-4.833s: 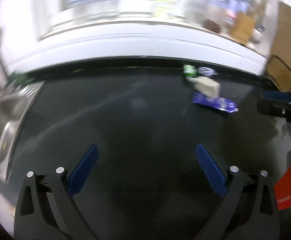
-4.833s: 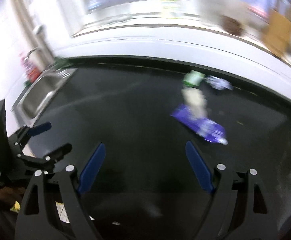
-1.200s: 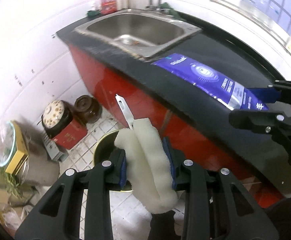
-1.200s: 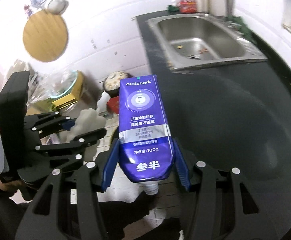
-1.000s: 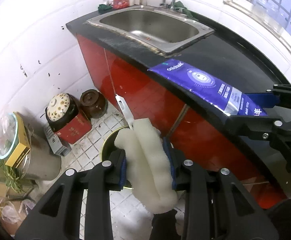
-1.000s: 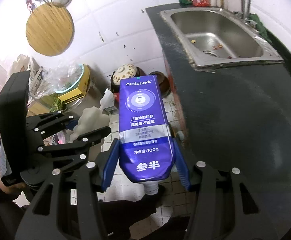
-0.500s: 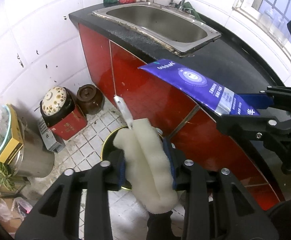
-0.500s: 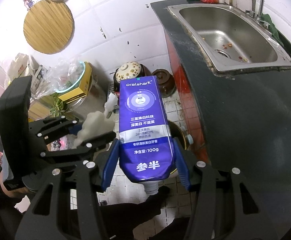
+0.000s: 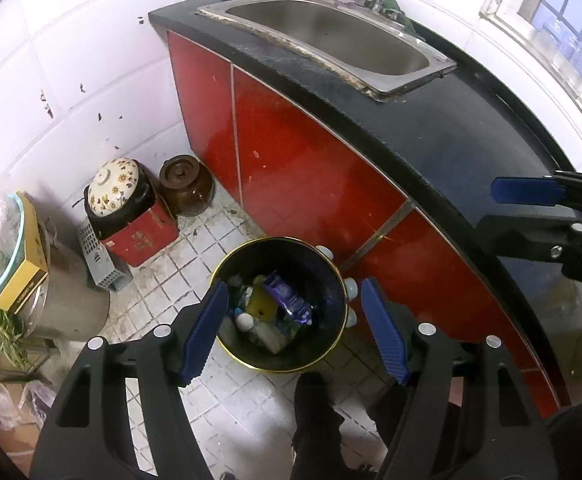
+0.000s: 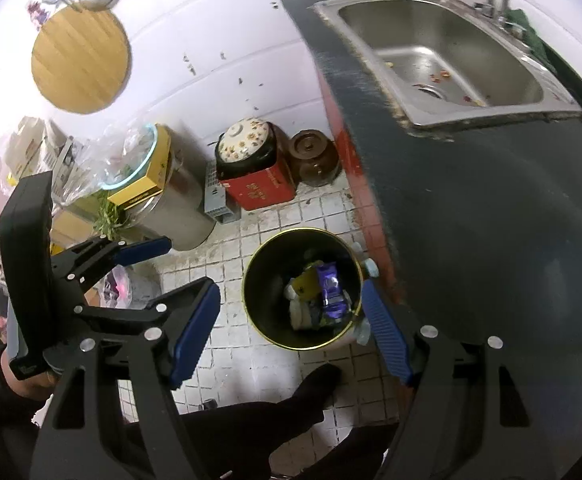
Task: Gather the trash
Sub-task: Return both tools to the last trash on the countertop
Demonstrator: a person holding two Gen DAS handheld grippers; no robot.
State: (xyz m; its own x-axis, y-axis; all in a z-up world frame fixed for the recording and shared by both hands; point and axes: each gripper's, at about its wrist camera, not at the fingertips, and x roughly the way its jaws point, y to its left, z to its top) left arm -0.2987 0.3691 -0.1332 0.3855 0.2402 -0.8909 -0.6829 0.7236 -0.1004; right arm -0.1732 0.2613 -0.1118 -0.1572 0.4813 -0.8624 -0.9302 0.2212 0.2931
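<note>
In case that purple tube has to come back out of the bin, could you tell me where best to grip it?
Grip the purple tube by its flat upper end, coming straight down from above: it lies slanted on top of the other rubbish, and the bin wall blocks any sideways approach.

Tiled floor (image 9: 227, 396): bin (image 9: 333, 344), crock (image 9: 187, 186), red box (image 9: 143, 236).

Black gold-rimmed bin (image 9: 333, 280) on tiled floor; purple toothpaste tube (image 9: 287, 298) tilted inside atop other trash.
</note>
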